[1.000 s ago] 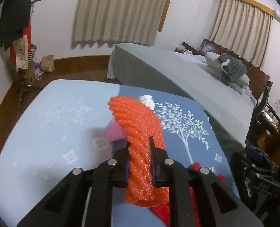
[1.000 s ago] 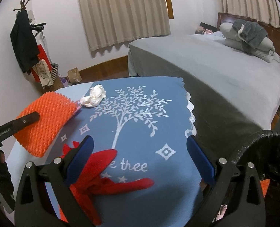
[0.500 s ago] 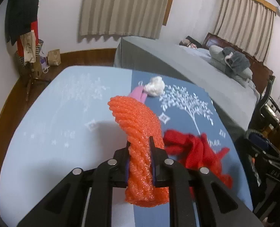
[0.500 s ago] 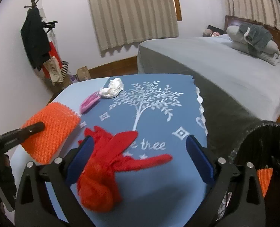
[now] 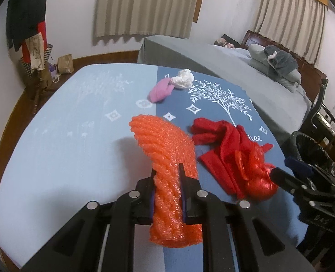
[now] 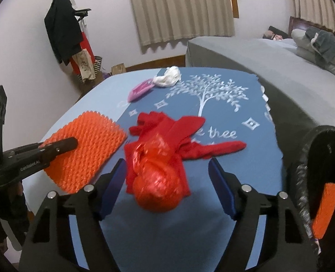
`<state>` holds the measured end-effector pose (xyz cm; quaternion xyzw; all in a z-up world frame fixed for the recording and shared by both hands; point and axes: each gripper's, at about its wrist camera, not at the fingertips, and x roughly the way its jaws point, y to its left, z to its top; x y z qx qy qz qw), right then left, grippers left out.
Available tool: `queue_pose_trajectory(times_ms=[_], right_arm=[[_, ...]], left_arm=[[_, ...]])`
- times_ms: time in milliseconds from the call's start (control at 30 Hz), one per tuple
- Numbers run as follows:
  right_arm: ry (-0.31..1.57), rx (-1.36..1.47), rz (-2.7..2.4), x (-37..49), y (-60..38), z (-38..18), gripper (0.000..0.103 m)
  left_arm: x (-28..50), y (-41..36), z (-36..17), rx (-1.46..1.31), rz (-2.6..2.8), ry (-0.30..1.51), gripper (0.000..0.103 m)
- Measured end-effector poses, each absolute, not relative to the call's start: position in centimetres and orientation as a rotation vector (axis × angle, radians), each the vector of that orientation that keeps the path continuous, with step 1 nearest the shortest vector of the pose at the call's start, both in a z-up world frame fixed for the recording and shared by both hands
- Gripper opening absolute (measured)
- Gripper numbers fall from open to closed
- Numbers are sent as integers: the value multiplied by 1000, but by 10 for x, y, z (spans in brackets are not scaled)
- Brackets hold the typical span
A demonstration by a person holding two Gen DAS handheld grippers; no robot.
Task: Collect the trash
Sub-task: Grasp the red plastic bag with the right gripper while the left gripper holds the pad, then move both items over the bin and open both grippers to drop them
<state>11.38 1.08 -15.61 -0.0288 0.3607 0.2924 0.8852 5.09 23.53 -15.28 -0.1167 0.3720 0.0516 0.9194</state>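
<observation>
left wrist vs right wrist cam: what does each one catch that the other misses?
Left wrist only: the left gripper head-on, pads shut on the orange foam net, which sticks up between them.

Right wrist only: the right gripper head-on, jaws closing around the red plastic bag without touching it; an orange piece inside the black bin.

Both: blue tree-print cloth, red cloth, pink wrapper, white crumpled tissue, grey bed.

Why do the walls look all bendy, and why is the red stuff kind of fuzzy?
Both wrist views use fisheye lenses, so walls and curtains curve near the edges. In the right wrist view the red bag is smeared by motion blur; in the left wrist view the orange foam net casts a soft shadow.
</observation>
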Motion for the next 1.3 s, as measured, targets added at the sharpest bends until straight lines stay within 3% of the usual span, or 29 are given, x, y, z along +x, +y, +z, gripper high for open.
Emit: queue_pose_trajectory(times_ms=[167,267,367,1300], right_arm=[[781,-66,604,113,15,-170,59],[806,-58,615,116,17,-177,42],[808,-48,645,116,17,-174,37],[612,41,490,118,-78,-91,36]], left_arm=[[46,235,-156,-240,117,772,16],[44,235,-158,-239,119,778,16],[43,234,-157,-237,120,779,16],[73,154,-84,-184,-85,637,16]])
